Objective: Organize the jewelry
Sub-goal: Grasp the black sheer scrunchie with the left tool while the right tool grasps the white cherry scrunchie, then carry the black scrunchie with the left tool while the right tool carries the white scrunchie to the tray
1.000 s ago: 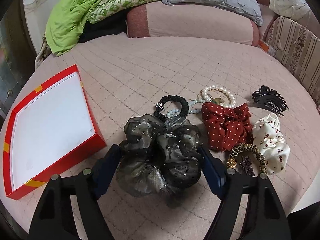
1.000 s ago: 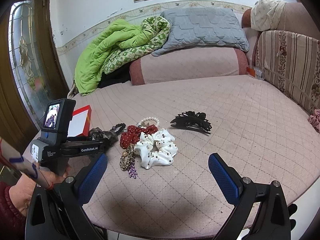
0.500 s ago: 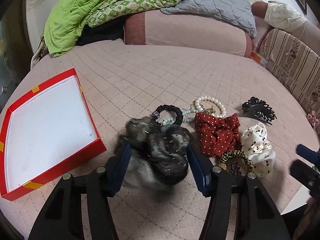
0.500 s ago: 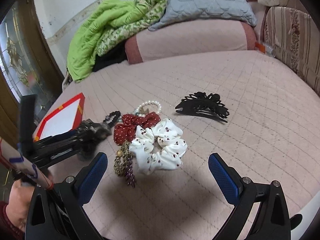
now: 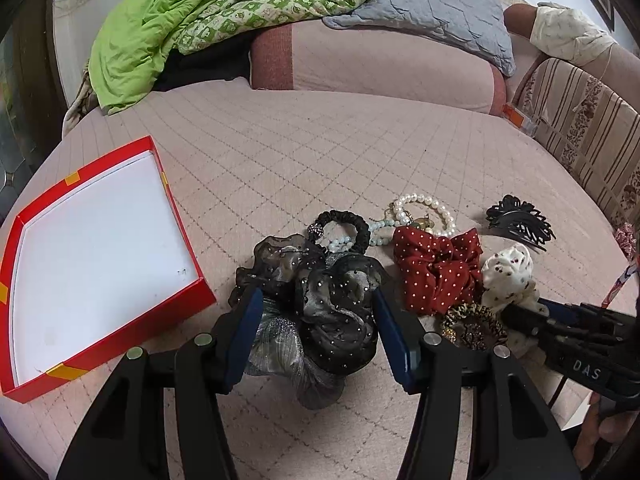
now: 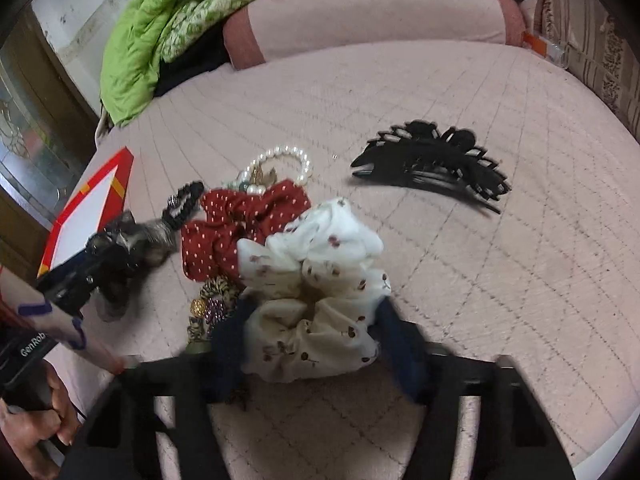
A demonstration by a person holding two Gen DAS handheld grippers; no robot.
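My left gripper (image 5: 318, 320) is shut on a black sheer scrunchie (image 5: 320, 300), which bulges between the blue pads. My right gripper (image 6: 316, 332) has its pads on both sides of a white cherry-print scrunchie (image 6: 316, 280); that view is blurred. Beside them lie a red dotted scrunchie (image 5: 438, 266), a black hair tie (image 5: 340, 226), a pearl bracelet (image 5: 424, 208), a leopard hair tie (image 5: 472, 322) and a black claw clip (image 6: 432, 160). An open red box (image 5: 92, 248) with a white floor lies to the left.
Everything lies on a pink quilted bed (image 5: 320, 152). A green blanket (image 5: 192, 12), a grey pillow (image 5: 436, 4) and a pink bolster (image 5: 380, 64) lie at the back. A striped headboard (image 5: 588, 136) is on the right.
My left gripper closed on the black scrunchie. My right gripper came down and forward from well above the bed and closed around the white scrunchie.
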